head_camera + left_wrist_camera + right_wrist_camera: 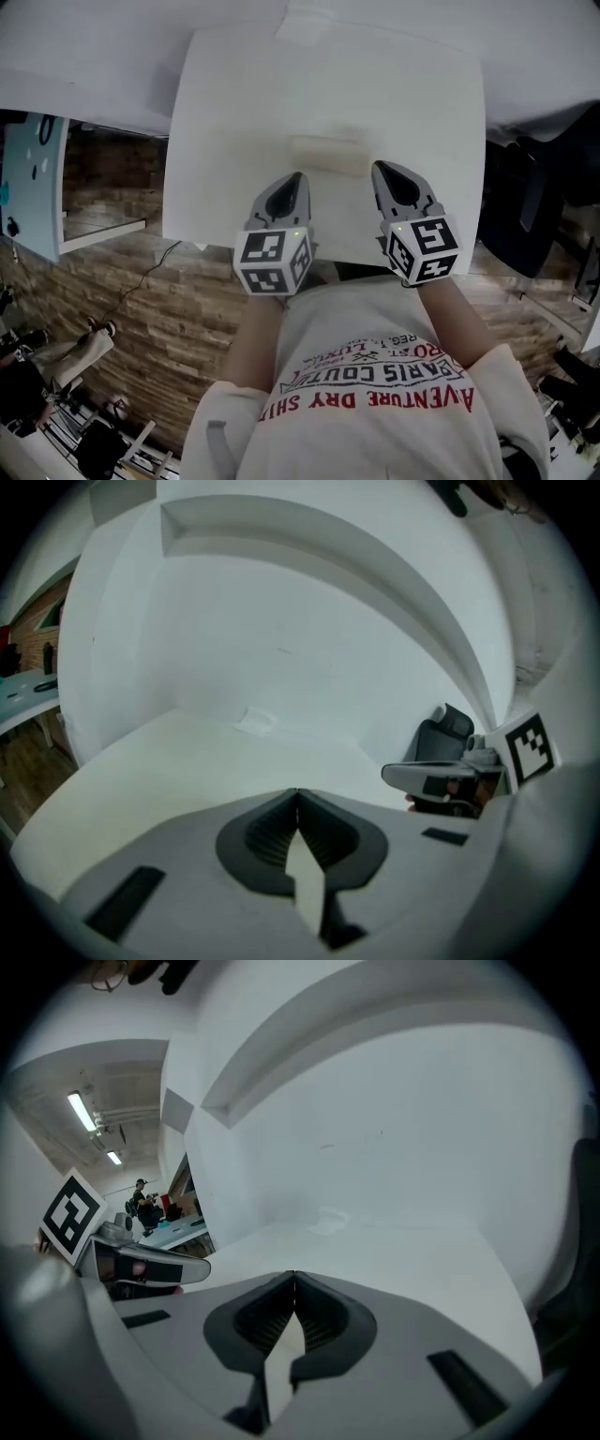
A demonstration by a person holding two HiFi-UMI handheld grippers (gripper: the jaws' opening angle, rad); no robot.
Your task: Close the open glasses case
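Observation:
A pale cream glasses case (324, 153) lies on the white table (234, 112), a little beyond both grippers and between them. It is small and washed out, so I cannot tell whether its lid is up. My left gripper (297, 177) hovers near the table's front edge, shut with nothing in it. My right gripper (379, 169) is level with it on the right, also shut and empty. The left gripper view shows the case (255, 721) far ahead, past the closed tips (297, 793). The right gripper view shows the case (330, 1220) ahead of its closed tips (294, 1276).
A white wall rises behind the table. A dark office chair (527, 206) stands to the right of the table, and a light blue desk (33, 178) to the left. Wood-pattern floor lies below the table's front edge, where the person stands.

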